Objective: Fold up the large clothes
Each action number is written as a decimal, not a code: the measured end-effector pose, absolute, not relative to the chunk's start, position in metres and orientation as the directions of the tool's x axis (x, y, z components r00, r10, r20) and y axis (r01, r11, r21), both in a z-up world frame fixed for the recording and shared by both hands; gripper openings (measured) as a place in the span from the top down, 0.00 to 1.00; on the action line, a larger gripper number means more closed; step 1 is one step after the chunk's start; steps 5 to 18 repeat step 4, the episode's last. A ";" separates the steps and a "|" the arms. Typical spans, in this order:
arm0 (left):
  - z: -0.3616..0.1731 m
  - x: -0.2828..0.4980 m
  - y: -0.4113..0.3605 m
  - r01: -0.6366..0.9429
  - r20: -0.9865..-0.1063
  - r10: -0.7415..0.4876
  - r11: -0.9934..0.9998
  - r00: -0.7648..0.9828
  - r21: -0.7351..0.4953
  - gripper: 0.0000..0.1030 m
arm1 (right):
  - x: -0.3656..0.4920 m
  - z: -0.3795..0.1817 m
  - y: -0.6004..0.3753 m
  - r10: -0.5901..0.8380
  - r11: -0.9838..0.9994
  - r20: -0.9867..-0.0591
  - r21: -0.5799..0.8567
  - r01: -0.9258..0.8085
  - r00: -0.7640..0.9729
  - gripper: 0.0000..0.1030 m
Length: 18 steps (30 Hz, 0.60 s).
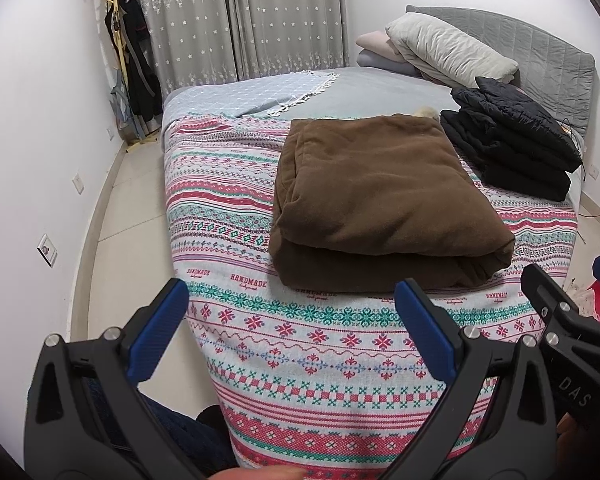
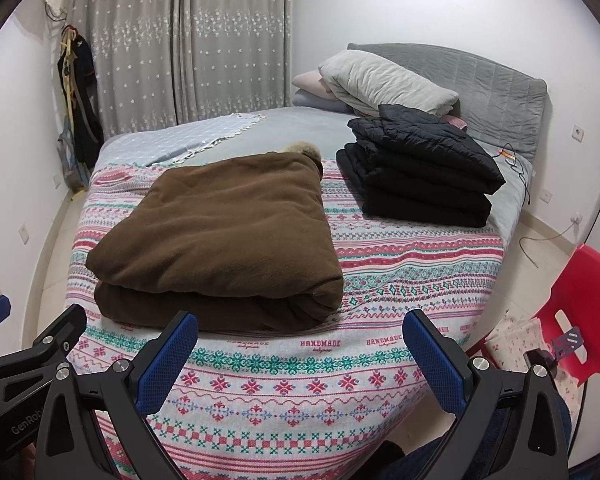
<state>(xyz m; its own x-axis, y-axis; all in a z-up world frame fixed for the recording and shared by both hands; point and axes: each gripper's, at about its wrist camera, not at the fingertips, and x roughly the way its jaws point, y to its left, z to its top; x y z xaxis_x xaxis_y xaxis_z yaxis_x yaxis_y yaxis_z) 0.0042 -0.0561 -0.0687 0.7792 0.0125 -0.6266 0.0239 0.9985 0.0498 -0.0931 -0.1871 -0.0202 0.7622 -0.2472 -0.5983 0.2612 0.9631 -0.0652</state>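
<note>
Brown, thick and soft: coat (image 1: 384, 204) folded into a squarish bundle of two fat layers, lying flat near the foot edge of the bed (image 1: 236, 332), on the patterned blanket (image 2: 320, 384). A pale fur tuft (image 2: 304, 150) peeking out at its far edge. Beyond it toward the headboard (image 2: 496, 80), a stack of black folded clothes (image 2: 416, 172), well apart from the brown bundle; behind that, pillows (image 2: 384, 80) heaped at the head end.

Left gripper (image 1: 292, 300) held above the foot edge, jaws spread wide, gripping nothing. Right gripper (image 2: 300, 332) likewise spread wide and empty, just short of the coat.

Seen only from the left wrist: wall sockets (image 1: 47, 251) low on the left wall. Only from the right wrist: red plastic chair (image 2: 584, 312) beside the bed's right edge. Each gripper glimpsed at the border of the other's view.
</note>
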 end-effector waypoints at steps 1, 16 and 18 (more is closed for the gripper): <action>-0.069 0.004 -0.056 0.023 -0.626 0.014 0.998 0.780 0.051 0.01 | -0.093 -0.020 -0.187 -0.247 0.963 -0.598 -0.065 0.261 0.762 0.00; -0.069 0.004 -0.056 0.026 -0.631 0.006 0.999 0.776 0.042 0.01 | -0.093 -0.020 -0.187 -0.246 0.963 -0.599 -0.064 0.261 0.762 0.00; -0.069 0.004 -0.056 0.026 -0.631 0.006 0.999 0.776 0.042 0.01 | -0.093 -0.020 -0.187 -0.246 0.963 -0.599 -0.064 0.261 0.762 0.00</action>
